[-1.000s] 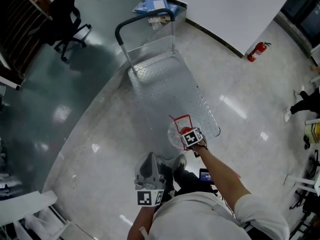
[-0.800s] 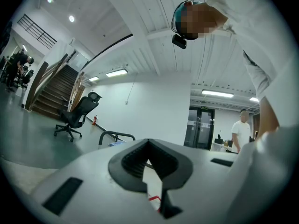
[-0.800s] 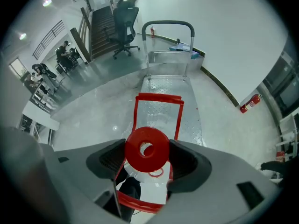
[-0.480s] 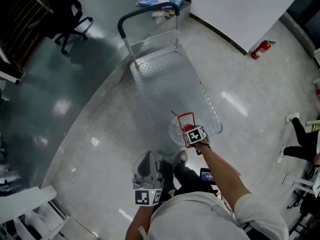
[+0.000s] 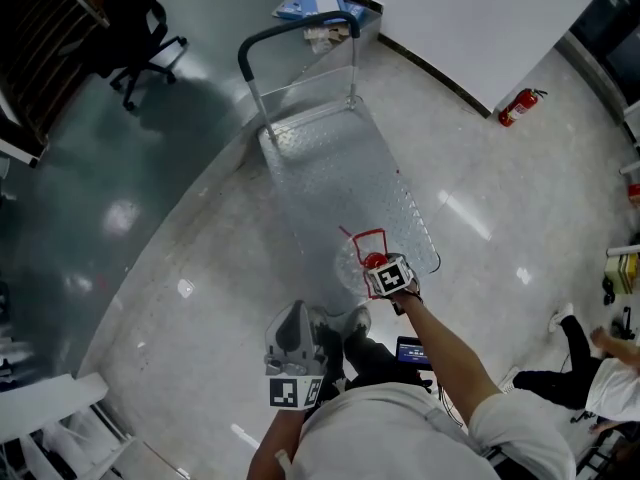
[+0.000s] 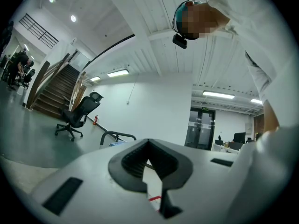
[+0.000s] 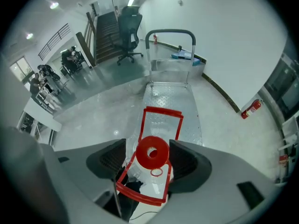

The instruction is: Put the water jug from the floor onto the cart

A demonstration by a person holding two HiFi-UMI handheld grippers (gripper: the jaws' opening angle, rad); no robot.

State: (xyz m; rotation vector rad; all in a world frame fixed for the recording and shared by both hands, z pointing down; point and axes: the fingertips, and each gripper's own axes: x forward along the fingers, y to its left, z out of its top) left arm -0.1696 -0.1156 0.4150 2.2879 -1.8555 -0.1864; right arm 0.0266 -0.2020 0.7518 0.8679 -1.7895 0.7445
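Note:
A clear water jug [image 5: 356, 259] with a red cap [image 7: 152, 153] and a red frame handle [image 7: 160, 120] is at the near end of the metal cart [image 5: 330, 173]. Whether it rests on the deck or hangs just above it, I cannot tell. My right gripper [image 5: 379, 266] is shut on the jug's neck, one jaw on each side of the cap; in the right gripper view, the right gripper [image 7: 150, 161] looks down the cart [image 7: 170, 97]. My left gripper [image 5: 296, 334] is held near my body, pointing upward and away from the jug, shut with nothing in it.
The cart's dark push handle [image 5: 290, 30] is at its far end, with blue items [image 5: 314, 5] behind it by the white wall. An office chair [image 5: 135, 30] stands far left, a fire extinguisher [image 5: 517, 106] far right. A person [image 5: 585, 370] is on the floor at the right.
The jug and both grippers have hardly moved against the cart. The person at the right edge has shifted down toward the lower right.

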